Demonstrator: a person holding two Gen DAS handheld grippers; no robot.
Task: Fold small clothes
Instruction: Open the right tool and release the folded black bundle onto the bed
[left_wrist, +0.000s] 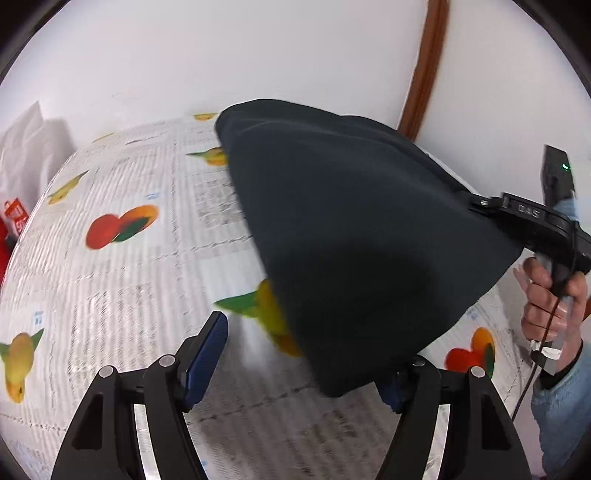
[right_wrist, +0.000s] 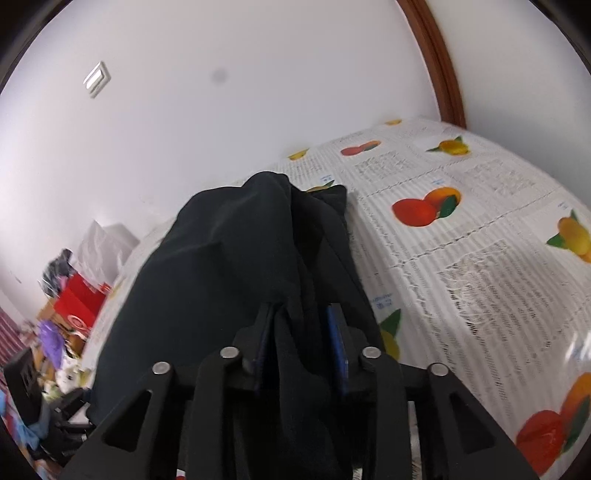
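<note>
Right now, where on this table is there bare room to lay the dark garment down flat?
The fruit-print tablecloth is bare left of the dark garment, out to the wall. In the right wrist view it is bare to the garment's right too. It is crowded where the garment hangs between the left hand-held gripper and right hand-held gripper.

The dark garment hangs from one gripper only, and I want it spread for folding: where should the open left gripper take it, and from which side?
The dark garment hangs from the right gripper. Probably best: the lowest hanging corner, between the left gripper's open jaws. Come from below and pinch the edge, since that corner hangs free over the tablecloth.
</note>
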